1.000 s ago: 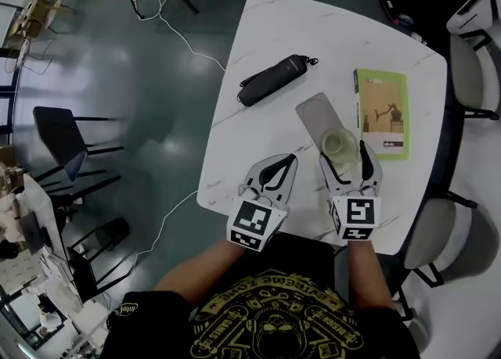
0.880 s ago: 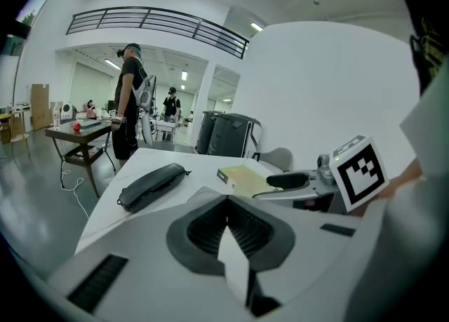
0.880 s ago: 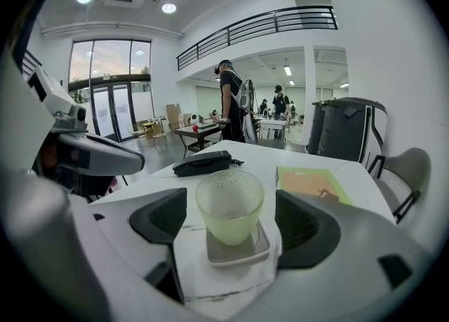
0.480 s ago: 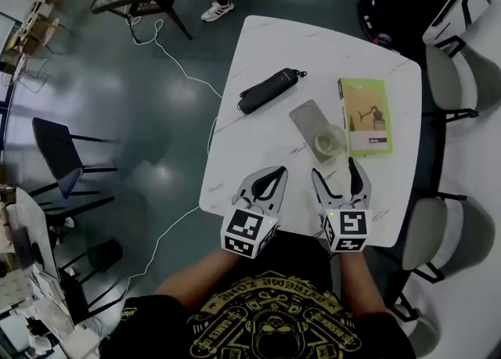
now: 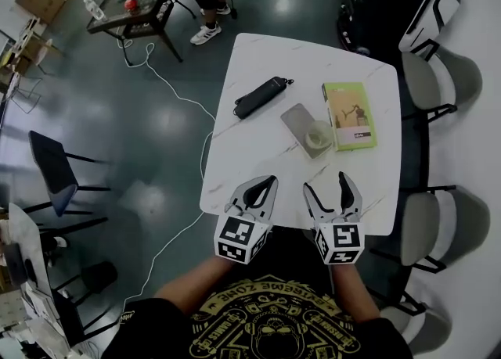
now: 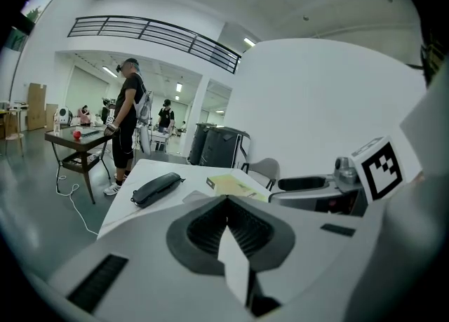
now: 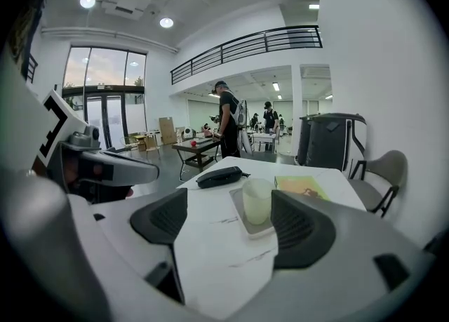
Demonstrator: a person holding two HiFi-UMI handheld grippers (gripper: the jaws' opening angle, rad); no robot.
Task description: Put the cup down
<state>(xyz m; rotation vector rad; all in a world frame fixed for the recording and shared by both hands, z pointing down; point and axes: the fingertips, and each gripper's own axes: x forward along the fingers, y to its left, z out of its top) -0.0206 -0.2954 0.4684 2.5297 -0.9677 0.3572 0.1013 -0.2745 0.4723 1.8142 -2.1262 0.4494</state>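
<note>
The pale translucent cup (image 5: 318, 134) stands upright on the near end of a grey tray (image 5: 295, 119) in the middle of the white table (image 5: 258, 56). My right gripper (image 5: 326, 183) is open and holds nothing; it hovers over the table's near edge, well short of the cup. In the right gripper view the cup (image 7: 257, 200) stands ahead between the spread jaws of that gripper (image 7: 228, 219), apart from both pads. My left gripper (image 5: 268, 183) is shut and holds nothing, beside the right one. In the left gripper view its jaws (image 6: 226, 200) meet.
A black pouch (image 5: 261, 96) lies left of the tray and a green book (image 5: 350, 115) lies to its right. Grey chairs (image 5: 429, 228) stand along the table's right side. A person (image 7: 229, 125) stands by a dark table (image 5: 133, 1) across the room. A white cable (image 5: 168, 80) runs over the floor.
My right gripper has drawn back toward me from around the cup, which stays on the tray. Both grippers now sit at the table's near edge, and the head view has widened.
</note>
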